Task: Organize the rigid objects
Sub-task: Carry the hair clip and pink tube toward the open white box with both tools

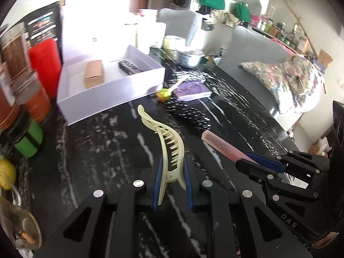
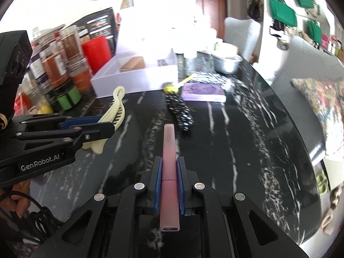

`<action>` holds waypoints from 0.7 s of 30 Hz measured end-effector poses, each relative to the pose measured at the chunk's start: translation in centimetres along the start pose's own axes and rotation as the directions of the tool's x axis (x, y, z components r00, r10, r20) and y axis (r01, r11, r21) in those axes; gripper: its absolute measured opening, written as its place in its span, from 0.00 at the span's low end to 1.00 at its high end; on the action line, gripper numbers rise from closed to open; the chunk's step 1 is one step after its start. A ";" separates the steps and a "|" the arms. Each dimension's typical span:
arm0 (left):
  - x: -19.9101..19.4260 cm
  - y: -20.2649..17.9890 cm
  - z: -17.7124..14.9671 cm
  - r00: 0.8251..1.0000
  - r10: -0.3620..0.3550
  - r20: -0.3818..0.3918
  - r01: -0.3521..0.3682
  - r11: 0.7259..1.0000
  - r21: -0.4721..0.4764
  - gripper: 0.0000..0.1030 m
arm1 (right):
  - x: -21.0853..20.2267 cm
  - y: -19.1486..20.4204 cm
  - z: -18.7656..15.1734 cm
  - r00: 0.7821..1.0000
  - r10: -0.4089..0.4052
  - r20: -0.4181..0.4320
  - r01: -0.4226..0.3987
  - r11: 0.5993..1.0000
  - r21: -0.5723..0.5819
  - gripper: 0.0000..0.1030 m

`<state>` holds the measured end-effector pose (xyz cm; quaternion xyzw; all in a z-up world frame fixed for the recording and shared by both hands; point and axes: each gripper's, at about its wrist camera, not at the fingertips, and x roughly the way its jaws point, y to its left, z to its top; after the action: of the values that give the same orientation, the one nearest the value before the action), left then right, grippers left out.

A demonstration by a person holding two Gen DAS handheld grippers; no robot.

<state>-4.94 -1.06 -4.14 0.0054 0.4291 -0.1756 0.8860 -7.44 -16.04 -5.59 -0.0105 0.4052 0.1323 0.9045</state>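
Left wrist view: the cream hair clip [image 1: 166, 150] is pinched at its hinge end between the blue pads of the left gripper [image 1: 171, 185], its toothed body projecting forward beyond the fingertips over the black marble table [image 1: 96, 150], with the open white box [image 1: 107, 79] ahead and to the left of the fingers. Right wrist view: the pink tube [image 2: 169, 172] is clamped lengthwise between the fingers of the right gripper [image 2: 169, 185], its tip extending past them toward the black dotted object [image 2: 179, 109] and the purple book [image 2: 204, 92].

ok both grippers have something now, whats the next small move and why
Probably carry the left gripper forward and left to the open white box. It is shut on the cream hair clip, the right gripper is shut on the pink tube, and the box already holds a brown carton, so it looks like the collecting spot.
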 end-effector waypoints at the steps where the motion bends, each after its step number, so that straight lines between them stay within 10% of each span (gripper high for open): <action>1: -0.2 0.2 -0.1 1.000 0.007 0.003 -0.007 1.000 -0.005 0.19 | 0.0 0.3 0.1 1.000 0.007 0.002 -0.007 1.000 -0.008 0.13; 21: -2.5 5.6 1.0 0.992 0.115 0.050 -0.109 0.989 -0.105 0.19 | 0.9 5.3 3.3 0.990 0.134 0.032 -0.129 0.984 -0.123 0.13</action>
<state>-3.87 4.83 -2.40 -0.0206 0.4114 -0.1036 0.9053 -5.75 -10.32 -3.59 -0.0356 0.3779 0.2161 0.8996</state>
